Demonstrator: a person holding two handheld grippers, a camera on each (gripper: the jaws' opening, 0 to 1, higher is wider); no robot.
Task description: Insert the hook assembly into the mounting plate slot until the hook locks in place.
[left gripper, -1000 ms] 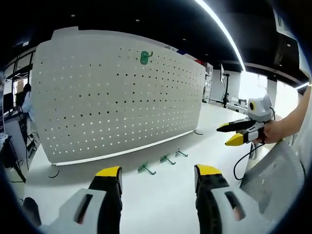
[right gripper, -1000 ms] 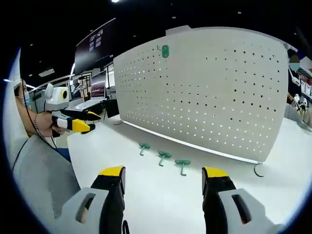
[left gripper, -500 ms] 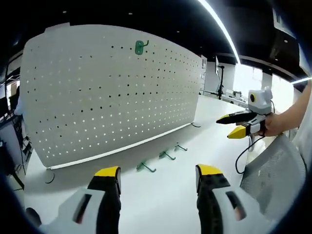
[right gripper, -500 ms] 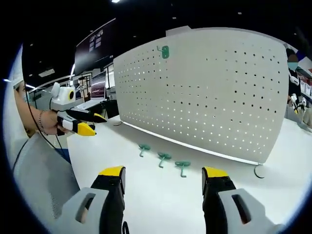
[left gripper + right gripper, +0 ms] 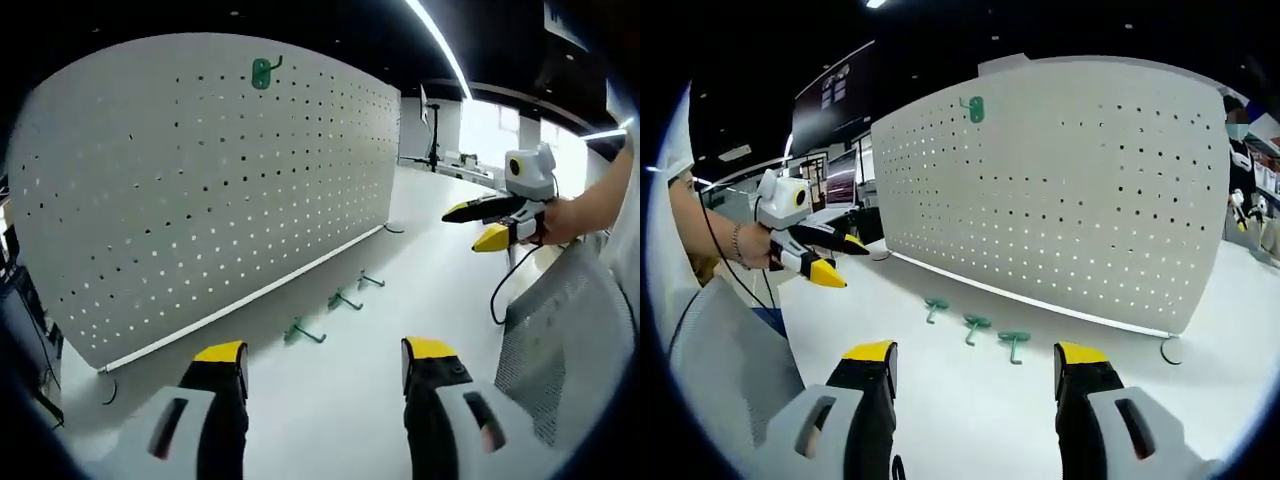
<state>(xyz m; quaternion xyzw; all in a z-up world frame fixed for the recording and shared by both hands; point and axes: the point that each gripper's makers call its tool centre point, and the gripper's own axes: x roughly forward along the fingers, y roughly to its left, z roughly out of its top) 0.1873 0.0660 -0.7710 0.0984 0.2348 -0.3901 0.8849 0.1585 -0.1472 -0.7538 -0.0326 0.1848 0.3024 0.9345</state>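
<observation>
Both grippers are empty and I have not reached for a hook yet. My left gripper (image 5: 322, 362) has its jaws spread wide with nothing between them, and my right gripper (image 5: 976, 362) is the same: jaws apart, bare table (image 5: 940, 400) between the yellow tips.

The main risk I see is approach. 3 loose hooks (image 5: 976, 322) lie in a short row on the table, close together, so a wide-open grip coming down on the middle one could nudge or drag a neighbour. They are small and lie flat, so the tips may also skid over one and push it toward the foot of the pegboard (image 5: 1080, 190) rather than pinch it. A hook picked up crooked would then be hard to line up with the board's small holes. If I swing either hand too far, the board or the hooks could leave the views.

In the right gripper view the hooks lie ahead of my tips, between them and the board's lower edge, well apart from the jaws. In the left gripper view the same hooks (image 5: 340, 299) sit ahead, again clear of the tips. 1 hook (image 5: 973, 108) already hangs near the board's top edge.
</observation>
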